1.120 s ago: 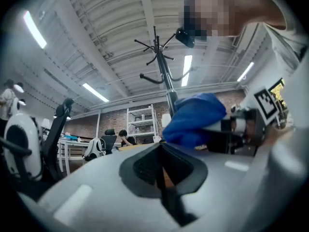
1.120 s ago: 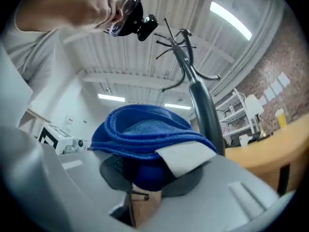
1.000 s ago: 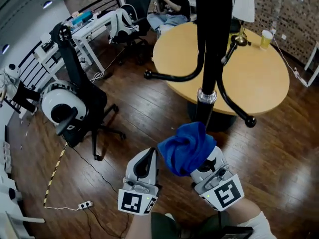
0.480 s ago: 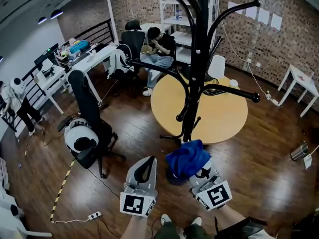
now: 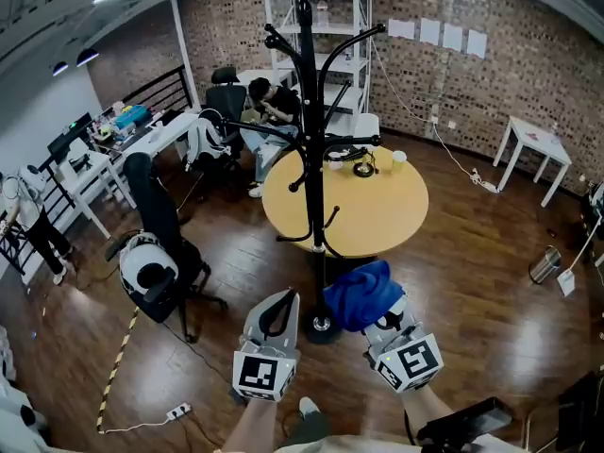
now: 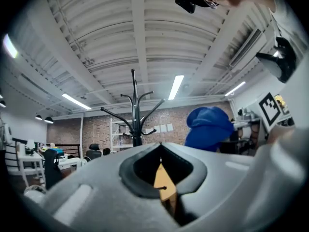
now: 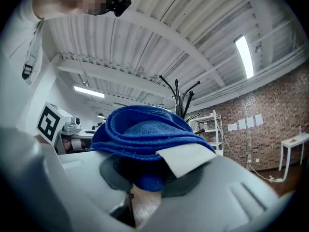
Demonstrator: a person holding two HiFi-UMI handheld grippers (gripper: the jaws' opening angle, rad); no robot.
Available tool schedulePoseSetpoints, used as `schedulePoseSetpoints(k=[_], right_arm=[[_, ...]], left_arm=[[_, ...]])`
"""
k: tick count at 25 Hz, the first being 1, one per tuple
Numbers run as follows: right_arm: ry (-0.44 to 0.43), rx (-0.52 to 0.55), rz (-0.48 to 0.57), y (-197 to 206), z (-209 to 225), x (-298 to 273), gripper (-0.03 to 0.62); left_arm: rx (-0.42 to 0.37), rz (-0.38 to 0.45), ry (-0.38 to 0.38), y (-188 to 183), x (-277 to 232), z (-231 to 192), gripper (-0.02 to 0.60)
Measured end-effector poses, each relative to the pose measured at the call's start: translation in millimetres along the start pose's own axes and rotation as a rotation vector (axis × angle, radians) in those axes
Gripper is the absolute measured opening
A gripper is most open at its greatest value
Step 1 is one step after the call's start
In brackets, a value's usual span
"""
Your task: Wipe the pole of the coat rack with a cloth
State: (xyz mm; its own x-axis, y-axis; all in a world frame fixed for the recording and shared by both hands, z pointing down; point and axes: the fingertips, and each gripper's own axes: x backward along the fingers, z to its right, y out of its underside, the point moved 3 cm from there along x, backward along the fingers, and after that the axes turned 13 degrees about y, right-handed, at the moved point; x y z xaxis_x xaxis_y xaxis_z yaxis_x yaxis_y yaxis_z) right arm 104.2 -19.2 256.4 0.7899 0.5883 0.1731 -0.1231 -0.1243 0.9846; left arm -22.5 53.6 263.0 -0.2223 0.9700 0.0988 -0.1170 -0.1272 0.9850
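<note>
Head view: one coat rack (image 5: 312, 159) stands before one round table (image 5: 377, 217). Of two grippers, the left gripper (image 5: 280, 302) sits low. The right gripper (image 5: 381, 311) carries one blue cloth (image 5: 361, 293), just beside the pole's lower end.

Left gripper view: the jaws are pressed together, with nothing between them.

Right gripper view: the jaws clench the cloth, which bunches over them.

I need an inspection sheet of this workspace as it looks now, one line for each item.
Surface: dark wooden floor; round yellow table behind the rack.
Job's things: black coat rack upright; blue cloth beside the lower pole, contact unclear.
Clutter: office chair at left; cup on the table.
Tools: left tool shut, empty; right tool shut on the cloth.
Cables: power strip with cord on the floor.
Surroundings: brick wall, white shelf, seated person at a desk.
</note>
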Motion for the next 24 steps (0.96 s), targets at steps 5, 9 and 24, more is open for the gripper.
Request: schedulePoseSetpoints(k=[5,9,24], right_arm=[[-0.013,0.003,0.007,-26,17,84,0.100],[-0.021,-0.035,-0.007,-34,20,139,0.101],[-0.097,-0.067,0.020,-58,11,220,0.101]], left_arm=[[0.006,0.004,0.038,-18,13,87,0.002],[-0.103,-0.005,-0.016,-33,38,136,0.003],[0.056,0.043,-0.019,-48,76,212,0.150]])
